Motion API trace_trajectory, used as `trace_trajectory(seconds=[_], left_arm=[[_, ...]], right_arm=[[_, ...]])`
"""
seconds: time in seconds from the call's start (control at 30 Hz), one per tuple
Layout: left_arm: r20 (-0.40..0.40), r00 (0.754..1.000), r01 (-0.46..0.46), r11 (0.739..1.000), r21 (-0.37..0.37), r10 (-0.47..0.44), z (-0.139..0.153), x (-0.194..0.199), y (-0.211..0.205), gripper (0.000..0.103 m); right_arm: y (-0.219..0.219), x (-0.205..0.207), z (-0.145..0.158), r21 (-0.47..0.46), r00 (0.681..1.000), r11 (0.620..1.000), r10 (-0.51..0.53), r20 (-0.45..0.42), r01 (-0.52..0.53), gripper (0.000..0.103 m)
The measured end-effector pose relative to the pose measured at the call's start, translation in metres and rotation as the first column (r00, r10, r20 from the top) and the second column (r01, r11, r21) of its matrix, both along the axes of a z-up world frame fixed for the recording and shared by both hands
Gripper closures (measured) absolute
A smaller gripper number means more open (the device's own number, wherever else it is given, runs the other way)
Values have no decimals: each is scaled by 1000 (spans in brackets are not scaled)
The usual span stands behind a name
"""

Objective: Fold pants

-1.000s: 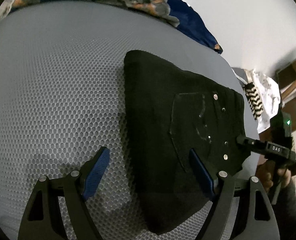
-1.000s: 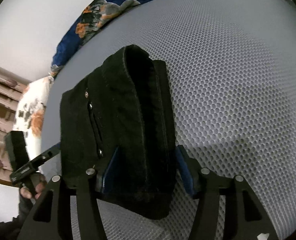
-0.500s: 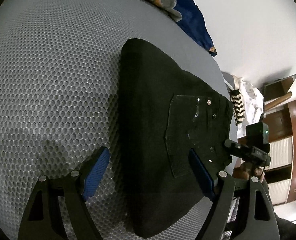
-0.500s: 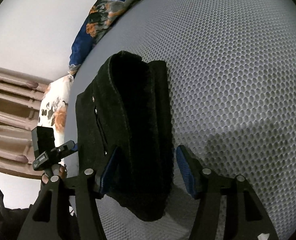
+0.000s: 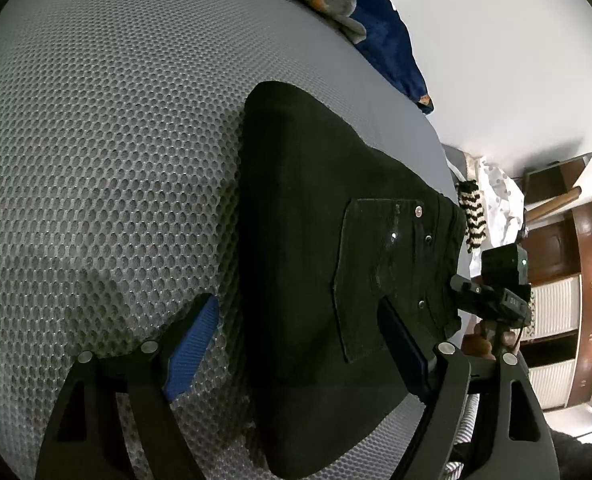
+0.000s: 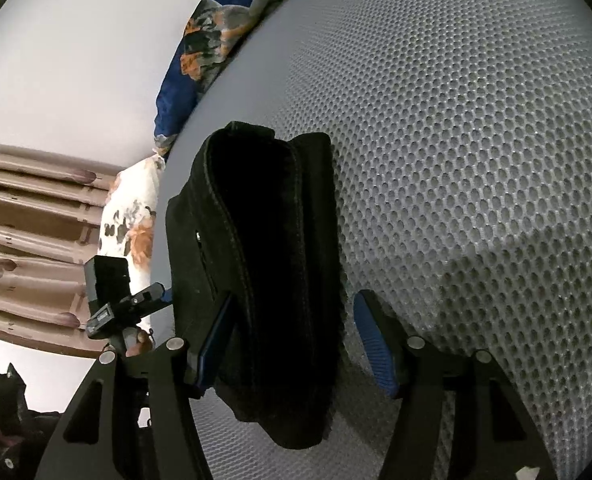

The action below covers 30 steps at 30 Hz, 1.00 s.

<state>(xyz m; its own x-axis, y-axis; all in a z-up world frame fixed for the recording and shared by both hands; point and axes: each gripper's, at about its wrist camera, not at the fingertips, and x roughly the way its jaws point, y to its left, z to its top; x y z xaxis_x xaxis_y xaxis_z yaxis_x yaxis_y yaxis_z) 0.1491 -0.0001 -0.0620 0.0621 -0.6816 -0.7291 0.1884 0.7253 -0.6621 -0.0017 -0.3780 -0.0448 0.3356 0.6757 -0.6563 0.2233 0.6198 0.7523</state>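
Pants (image 5: pixel 316 264) lie folded near the bed's (image 5: pixel 107 152) right edge; they have hardly shifted. Your left gripper (image 5: pixel 296 344) and right gripper (image 6: pixel 296 344) have lowered, jaws spread astride them, pinching nothing. Fold looks finished.

Under me spreads a grey honeycomb-mesh mattress (image 5: pixel 107 168). At its far edge lies a blue floral blanket (image 5: pixel 380 40), against a white wall (image 5: pixel 508 60). A black-and-white striped cloth (image 5: pixel 473 216) sits beside wooden furniture (image 5: pixel 556 240).

Black pants (image 5: pixel 316 264), folded into a thick compact stack, pocket side up, lie on grey mesh.
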Motion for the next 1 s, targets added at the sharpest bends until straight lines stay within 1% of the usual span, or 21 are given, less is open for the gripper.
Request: trace_trajectory(seconds=[0.03,0.2,0.27,0.4,0.47,0.7,0.8,0.93,1.0], left_arm=[[2,1000,5,1000,-2,-5,0,1,-1,19],[42,997,62,998,11,-62,3,-4,-11,14],[49,996,70,998,9,-70,3,-7,-13,14],[14,997,78,995,-59,-78,-3,-6,-20,14],[0,997,82,993,-86,-82,-5,-3,-23,14],[-4,996,83,987,-134,-85,-6,-2,-21,14],[-3,997,77,987,-139,-78,-6,-5,-21,14],[13,997,72,989,-127,-71,-3,-11,-27,14],[15,998,67,990,-121,-66,-2,-14,-31,14]], right_arm=[[0,0,0,9,1000,1000,0,3,0,42],[4,6,-7,89,1000,996,22,10,-22,42],[6,9,-7,97,999,995,33,10,-34,42],[12,16,-8,113,998,991,67,10,-68,44],[16,21,-9,123,997,989,83,5,-83,46],[27,32,-13,160,993,980,117,14,-118,48],[35,36,-13,151,992,981,122,22,-124,50],[41,38,-16,134,993,984,117,24,-119,61],[39,37,-18,148,994,983,101,29,-105,64]])
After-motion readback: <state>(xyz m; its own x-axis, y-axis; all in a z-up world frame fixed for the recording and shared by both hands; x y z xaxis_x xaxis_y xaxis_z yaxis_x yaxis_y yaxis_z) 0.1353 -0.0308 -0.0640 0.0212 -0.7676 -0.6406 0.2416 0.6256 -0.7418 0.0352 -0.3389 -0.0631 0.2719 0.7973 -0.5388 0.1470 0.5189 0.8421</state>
